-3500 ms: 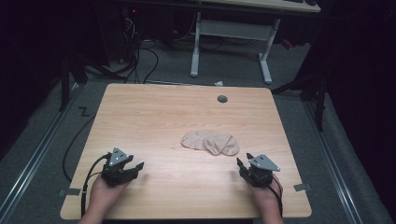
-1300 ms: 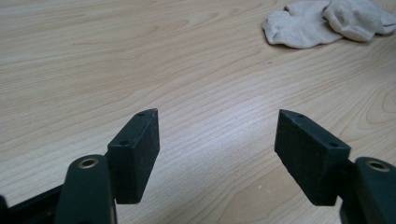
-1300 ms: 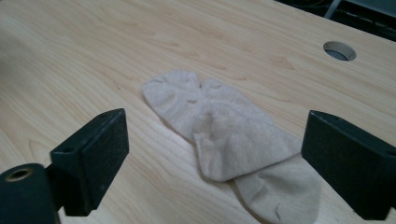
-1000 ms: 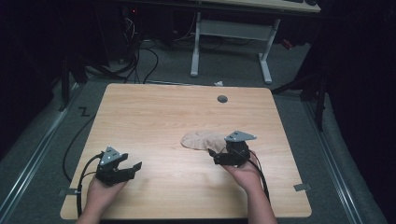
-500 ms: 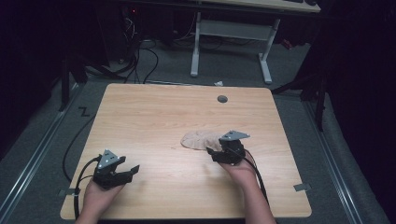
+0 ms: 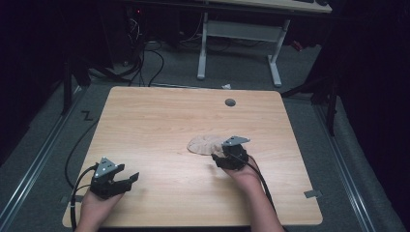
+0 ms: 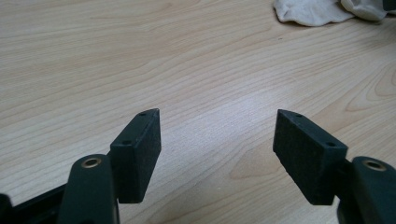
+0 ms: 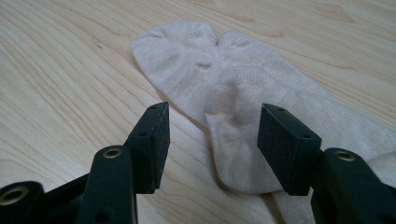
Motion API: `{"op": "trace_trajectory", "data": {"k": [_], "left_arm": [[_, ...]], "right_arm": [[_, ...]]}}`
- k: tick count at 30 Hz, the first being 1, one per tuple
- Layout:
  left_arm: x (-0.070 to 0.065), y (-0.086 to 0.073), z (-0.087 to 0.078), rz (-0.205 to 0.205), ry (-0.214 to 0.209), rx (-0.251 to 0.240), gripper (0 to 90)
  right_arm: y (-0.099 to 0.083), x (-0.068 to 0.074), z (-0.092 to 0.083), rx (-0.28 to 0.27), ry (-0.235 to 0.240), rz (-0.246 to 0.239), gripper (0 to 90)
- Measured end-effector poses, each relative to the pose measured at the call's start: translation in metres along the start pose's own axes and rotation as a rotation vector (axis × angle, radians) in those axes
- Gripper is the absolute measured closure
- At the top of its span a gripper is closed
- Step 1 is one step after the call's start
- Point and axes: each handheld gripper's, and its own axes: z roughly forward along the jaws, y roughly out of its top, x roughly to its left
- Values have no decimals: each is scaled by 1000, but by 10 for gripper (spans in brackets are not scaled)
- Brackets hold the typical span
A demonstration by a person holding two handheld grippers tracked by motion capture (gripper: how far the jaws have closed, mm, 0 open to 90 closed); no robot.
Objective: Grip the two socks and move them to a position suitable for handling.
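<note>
Beige sock [image 8: 243, 98] between closing right gripper [image 8: 212, 135] jaws, not yet pinched

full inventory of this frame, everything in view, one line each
socks: two it seems, beige, overlapping, right of the table's middle
table: one, light wood, centre of the high view
grommet: one, grey, round, near the table's far edge
desk frame: one, white, on the floor beyond the table
cables: several, black, on the floor at far left
left gripper: one, black, open, over bare wood at near left
right gripper: one, black, jaws have just been closing, astride a sock end, not yet pressing
</note>
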Motion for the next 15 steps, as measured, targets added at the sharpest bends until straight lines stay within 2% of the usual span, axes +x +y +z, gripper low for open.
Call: {"op": "trace_trajectory", "data": {"k": [4, 7, 10, 12, 15], "left_arm": [[-2, 0, 1, 12, -4, 6, 327], [-2, 0, 2, 11, -9, 8, 329], [-2, 0, 3, 10, -12, 11, 329], [-2, -1, 4, 11, -14, 14, 329], [-2, 0, 4, 11, -11, 12, 332]], "right_arm": [[-2, 0, 6, 13, 5, -7, 452], [-5, 2, 13, 51, -3, -26, 477], [-5, 3, 15, 57, -12, -37, 494], [-6, 4, 17, 61, -37, -51, 522], [-6, 5, 17, 50, -48, -48, 543]]}}
